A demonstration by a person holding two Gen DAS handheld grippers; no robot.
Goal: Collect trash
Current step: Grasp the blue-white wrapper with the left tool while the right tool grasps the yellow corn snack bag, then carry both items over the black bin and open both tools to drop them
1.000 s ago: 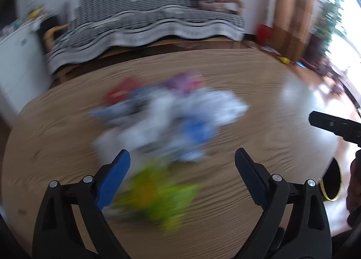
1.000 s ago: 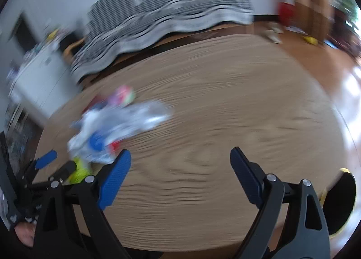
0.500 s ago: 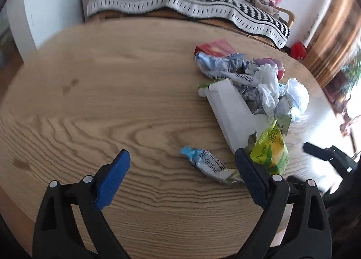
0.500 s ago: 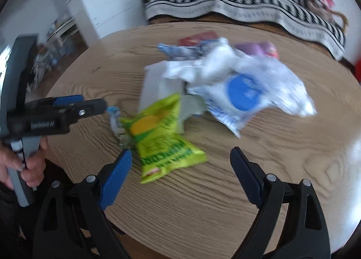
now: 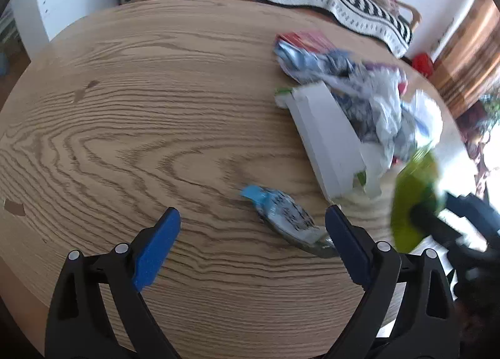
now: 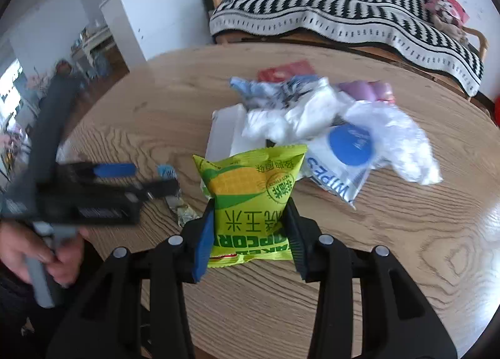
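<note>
Presently the right gripper (image 6: 248,235) is closing on a green popcorn bag (image 6: 250,199): its pads sit against both sides of the bag's lower half, and the bag stands upright at the near edge of the trash pile (image 6: 318,121). That pile lies right of centre on the round wooden tabletop (image 5: 131,127) and includes a flat white box (image 5: 325,137), crumpled white plastic (image 6: 403,137), a wipes pack with a blue disc (image 6: 347,152) and a red wrapper (image 6: 286,70) at the far side. To the left, the left gripper (image 5: 253,246) hovers with its jaws wide apart and empty, angled down at the tabletop. A small blue-and-grey wrapper (image 5: 282,215) lies flat between its fingers, close to the right one; contact cannot be judged. A hand (image 6: 37,252) grips the left tool's handle. A striped sofa (image 6: 343,12) stands beyond.
</note>
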